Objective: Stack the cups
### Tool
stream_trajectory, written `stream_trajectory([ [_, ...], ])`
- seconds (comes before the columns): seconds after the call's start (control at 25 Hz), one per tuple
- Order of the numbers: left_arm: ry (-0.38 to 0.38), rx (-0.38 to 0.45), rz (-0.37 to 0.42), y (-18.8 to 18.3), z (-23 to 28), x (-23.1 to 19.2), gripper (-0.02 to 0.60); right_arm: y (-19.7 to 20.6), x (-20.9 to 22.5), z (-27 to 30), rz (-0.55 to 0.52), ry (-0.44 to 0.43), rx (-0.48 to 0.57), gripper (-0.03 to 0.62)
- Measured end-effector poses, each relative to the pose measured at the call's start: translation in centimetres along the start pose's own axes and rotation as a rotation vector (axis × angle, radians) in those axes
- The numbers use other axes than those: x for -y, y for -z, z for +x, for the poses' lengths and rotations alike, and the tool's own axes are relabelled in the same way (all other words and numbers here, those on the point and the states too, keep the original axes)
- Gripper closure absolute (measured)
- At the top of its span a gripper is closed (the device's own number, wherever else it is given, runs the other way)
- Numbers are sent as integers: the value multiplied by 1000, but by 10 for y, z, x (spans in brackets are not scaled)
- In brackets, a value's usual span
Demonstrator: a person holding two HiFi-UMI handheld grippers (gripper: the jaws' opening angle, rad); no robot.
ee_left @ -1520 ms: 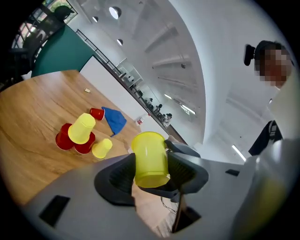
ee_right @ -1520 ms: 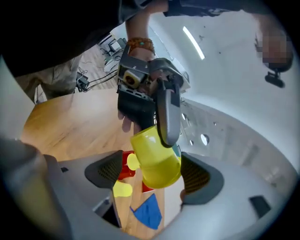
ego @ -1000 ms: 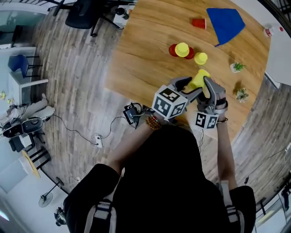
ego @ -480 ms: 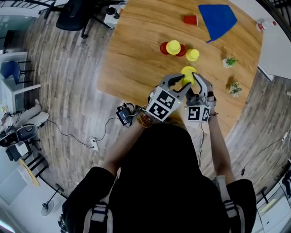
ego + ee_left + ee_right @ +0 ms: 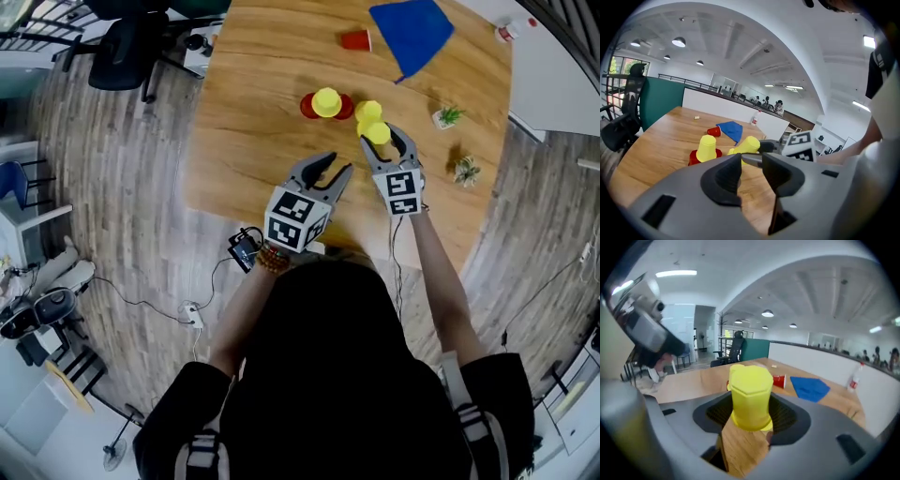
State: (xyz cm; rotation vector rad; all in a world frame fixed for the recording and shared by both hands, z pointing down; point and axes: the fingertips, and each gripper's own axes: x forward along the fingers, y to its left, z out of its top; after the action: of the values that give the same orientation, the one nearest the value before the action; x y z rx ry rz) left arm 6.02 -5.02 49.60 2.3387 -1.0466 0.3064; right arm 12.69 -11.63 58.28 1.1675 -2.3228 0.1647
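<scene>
Jaws of right gripper (image 5: pixel 380 141), just closing, pinch light, crushable yellow cup (image 5: pixel 750 394) by its sidewalls. Those of left gripper (image 5: pixel 326 171), just narrowed, stand half-open, empty.

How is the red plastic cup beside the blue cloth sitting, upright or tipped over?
Tipped: the red plastic cup lies on its side beside the blue cloth.

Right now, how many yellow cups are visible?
3: one yellow cup on the red cup; one on the table beside it; one in the right hand-held gripper, its jaws just closing on it. Nested ones may hide.
</scene>
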Motion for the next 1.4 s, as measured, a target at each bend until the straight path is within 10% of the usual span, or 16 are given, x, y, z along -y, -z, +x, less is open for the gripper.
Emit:
stream_trajectory([
  [1.12, -28, -19, -61, 14, -14, -22, 426, 17, 18, 94, 98, -11, -197, 274],
  [1.4, -16, -21, -62, 12, -14, -23, 426, -32, 52, 51, 58, -36, -29, 221],
])
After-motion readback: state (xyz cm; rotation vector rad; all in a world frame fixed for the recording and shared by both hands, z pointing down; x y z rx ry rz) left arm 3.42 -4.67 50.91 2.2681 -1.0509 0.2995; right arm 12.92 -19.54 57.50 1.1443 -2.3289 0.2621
